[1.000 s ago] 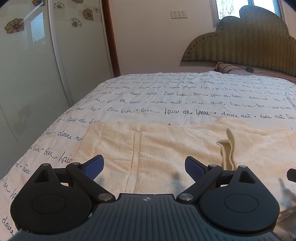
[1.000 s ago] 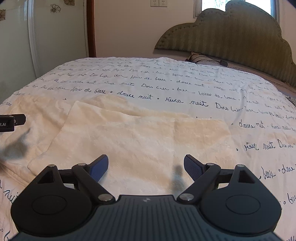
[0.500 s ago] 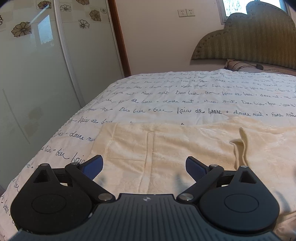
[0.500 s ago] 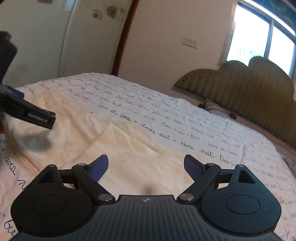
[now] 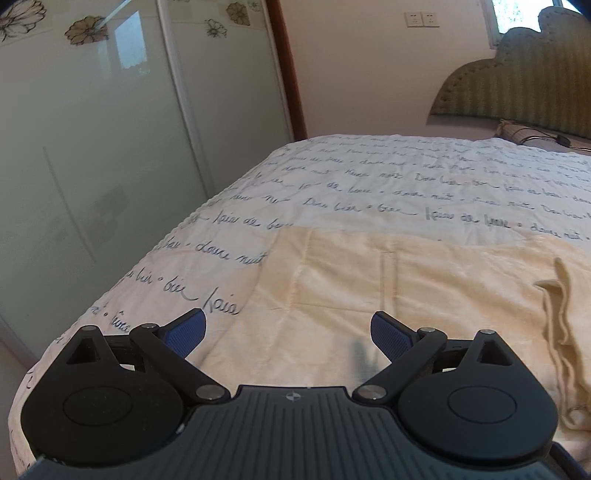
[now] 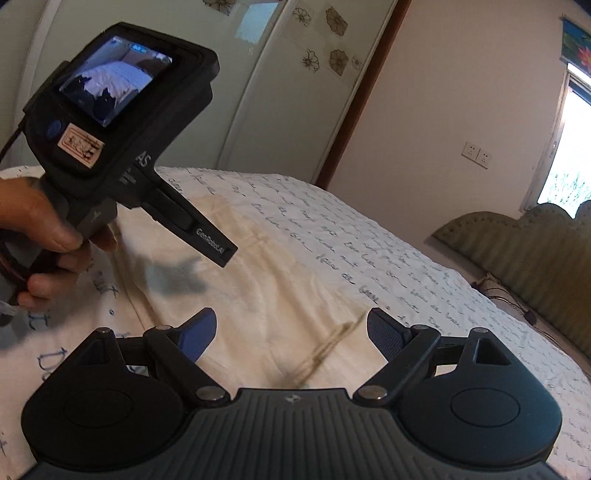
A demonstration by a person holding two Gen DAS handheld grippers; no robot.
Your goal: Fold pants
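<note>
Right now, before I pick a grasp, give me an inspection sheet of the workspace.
Surface: bed under a white quilt printed with handwriting.
Job's things: cream pants lie flat on the quilt, a layer folded over at the right, edge at.
Clutter: nothing seen on the quilt.
Grippers: left gripper and right gripper both over the pants, jaws open, nothing between them; a hand holds the left one.
Cables: a dark cord by the pillow at the headboard.
Surroundings: sliding wardrobe doors, padded headboard, wall sockets, window.
</note>
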